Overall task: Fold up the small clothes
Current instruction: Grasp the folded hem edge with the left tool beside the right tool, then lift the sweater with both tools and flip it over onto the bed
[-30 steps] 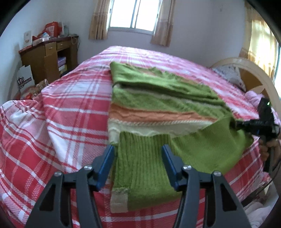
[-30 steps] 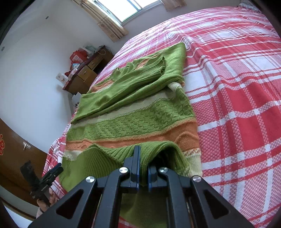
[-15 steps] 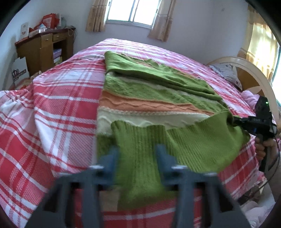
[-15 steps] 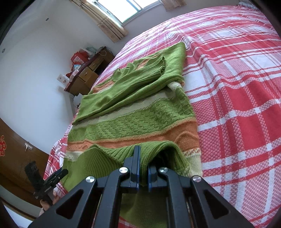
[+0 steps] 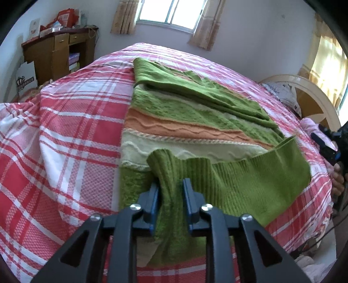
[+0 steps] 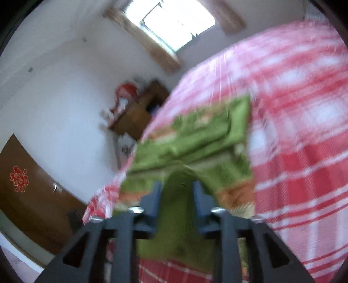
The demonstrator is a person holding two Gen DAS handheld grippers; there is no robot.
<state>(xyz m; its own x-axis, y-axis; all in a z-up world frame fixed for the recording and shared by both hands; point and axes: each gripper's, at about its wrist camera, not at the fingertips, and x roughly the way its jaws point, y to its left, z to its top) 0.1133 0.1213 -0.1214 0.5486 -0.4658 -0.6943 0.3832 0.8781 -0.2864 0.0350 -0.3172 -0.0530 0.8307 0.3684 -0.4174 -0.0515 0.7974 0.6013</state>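
Observation:
A green knitted sweater (image 5: 195, 113) with orange and cream stripes lies flat on the red plaid bed (image 5: 71, 130), its sleeves folded across the top. My left gripper (image 5: 170, 191) is closing on the sweater's ribbed bottom hem (image 5: 250, 185), bunched between the fingers near the left corner. My right gripper (image 5: 326, 145) shows at the right edge in the left wrist view. In the blurred right wrist view my right gripper (image 6: 176, 196) has its jaws apart with the green hem (image 6: 178, 217) lying between them, and the sweater (image 6: 195, 139) stretches ahead.
A wooden desk (image 5: 58, 54) with clutter stands at the far left by the wall. A window (image 5: 169, 13) with curtains is behind the bed. A curved headboard (image 5: 313, 95) and pillow are at the right. A brown door (image 6: 28, 191) shows in the right wrist view.
My left gripper moved forward and narrowed around the hem, bunching it. My right gripper went from shut on the hem to jaws apart, and its view swung upward and blurred.

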